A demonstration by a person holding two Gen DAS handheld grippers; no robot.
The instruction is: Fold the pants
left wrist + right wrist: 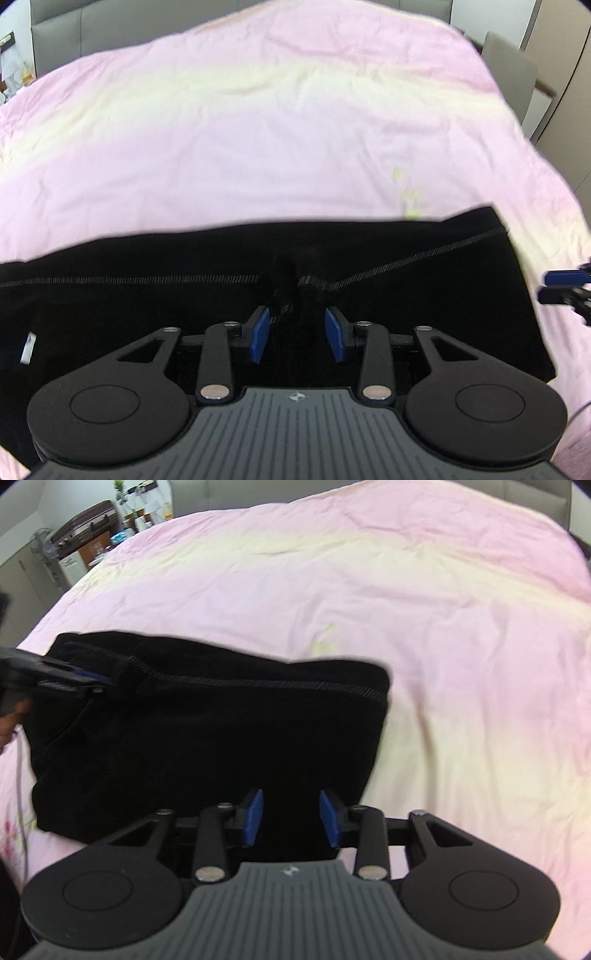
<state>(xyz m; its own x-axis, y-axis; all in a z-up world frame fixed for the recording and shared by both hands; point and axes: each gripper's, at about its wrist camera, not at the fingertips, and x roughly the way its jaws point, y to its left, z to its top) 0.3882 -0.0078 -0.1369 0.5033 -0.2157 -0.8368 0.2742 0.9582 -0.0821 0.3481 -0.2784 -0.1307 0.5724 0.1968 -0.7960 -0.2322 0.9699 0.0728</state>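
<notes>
The black pants lie folded into a wide block on the pink bedsheet. They also show in the right wrist view, with a grey stitched seam along the top. My left gripper is open just above the pants, its blue pads either side of a raised fold of cloth. It shows in the right wrist view at the pants' far left corner. My right gripper is open over the pants' near edge. It shows in the left wrist view at the right edge, beside the pants.
The pink sheet covers a large bed. A grey headboard runs along the far side. A grey chair stands at the right. A suitcase and shelves stand at the far left.
</notes>
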